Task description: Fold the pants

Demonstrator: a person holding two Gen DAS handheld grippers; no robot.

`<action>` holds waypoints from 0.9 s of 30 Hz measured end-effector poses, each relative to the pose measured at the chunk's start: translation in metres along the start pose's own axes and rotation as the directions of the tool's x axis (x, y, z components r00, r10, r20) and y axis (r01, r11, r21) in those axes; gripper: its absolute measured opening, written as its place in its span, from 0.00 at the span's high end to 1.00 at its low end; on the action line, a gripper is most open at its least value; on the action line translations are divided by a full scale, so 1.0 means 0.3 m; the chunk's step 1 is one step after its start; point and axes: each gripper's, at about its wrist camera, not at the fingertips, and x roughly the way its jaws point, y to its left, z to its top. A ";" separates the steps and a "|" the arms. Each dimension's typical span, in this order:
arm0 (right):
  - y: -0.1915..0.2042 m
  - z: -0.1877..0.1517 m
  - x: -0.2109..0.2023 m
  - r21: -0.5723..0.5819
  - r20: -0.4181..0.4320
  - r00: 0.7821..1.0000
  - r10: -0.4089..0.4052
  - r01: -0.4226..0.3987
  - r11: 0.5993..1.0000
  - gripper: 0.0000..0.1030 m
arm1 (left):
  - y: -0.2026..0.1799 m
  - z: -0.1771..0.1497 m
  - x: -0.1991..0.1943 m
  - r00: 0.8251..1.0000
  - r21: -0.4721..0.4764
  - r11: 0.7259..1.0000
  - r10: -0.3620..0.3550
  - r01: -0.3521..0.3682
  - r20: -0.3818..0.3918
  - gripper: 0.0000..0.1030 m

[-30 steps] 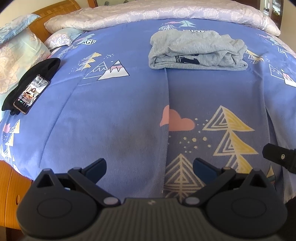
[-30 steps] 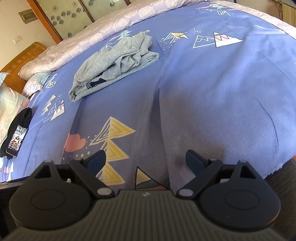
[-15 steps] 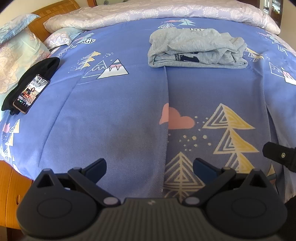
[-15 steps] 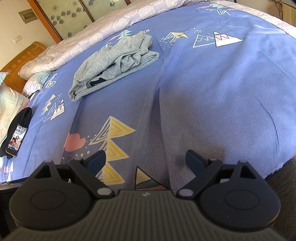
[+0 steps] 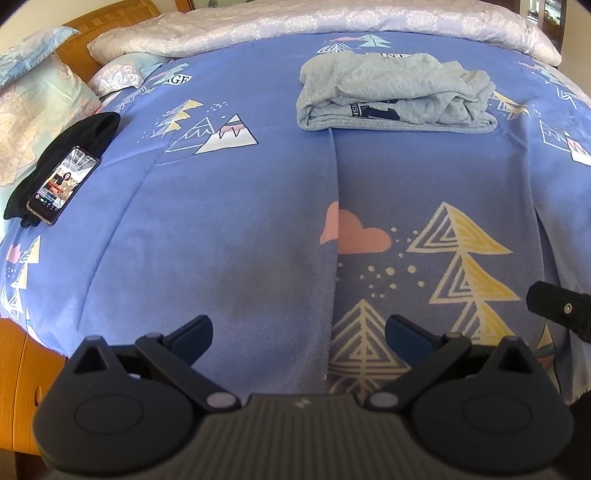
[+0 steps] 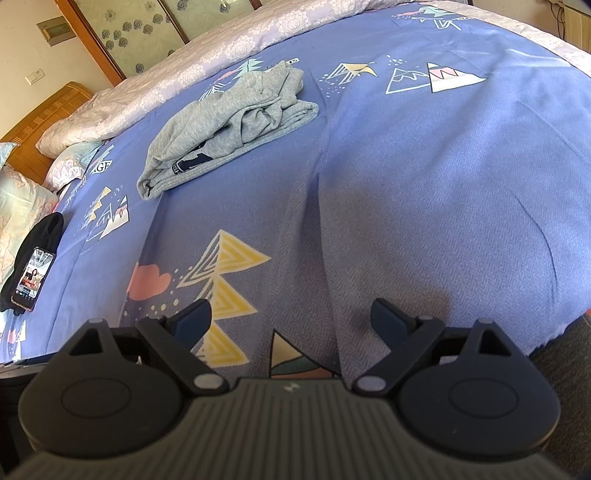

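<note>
The grey pants (image 5: pixel 397 96) lie folded in a loose bundle on the far middle of the blue patterned bedspread (image 5: pixel 240 221); they also show in the right wrist view (image 6: pixel 225 125) at upper left. My left gripper (image 5: pixel 299 332) is open and empty, low over the near edge of the bed, far from the pants. My right gripper (image 6: pixel 291 317) is open and empty, also at the near edge. A tip of the right gripper (image 5: pixel 561 308) shows at the right edge of the left wrist view.
A phone (image 5: pixel 62 184) lies on a black cloth (image 5: pixel 85 136) at the left of the bed, also in the right wrist view (image 6: pixel 33 277). Pillows (image 5: pixel 33 122) and a wooden headboard (image 5: pixel 110 22) are at the far left. A pale quilt (image 5: pixel 332 22) lies along the far edge.
The pants sit very slightly higher in the left wrist view, so my left gripper has drifted a little. The right view is almost unchanged. Both grippers stay open.
</note>
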 end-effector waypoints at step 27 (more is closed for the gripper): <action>0.023 -0.001 -0.005 -0.078 -0.015 1.000 -0.011 0.010 0.997 0.08 | -0.016 0.003 -0.029 1.000 0.026 1.000 -0.016 0.016 0.022 0.00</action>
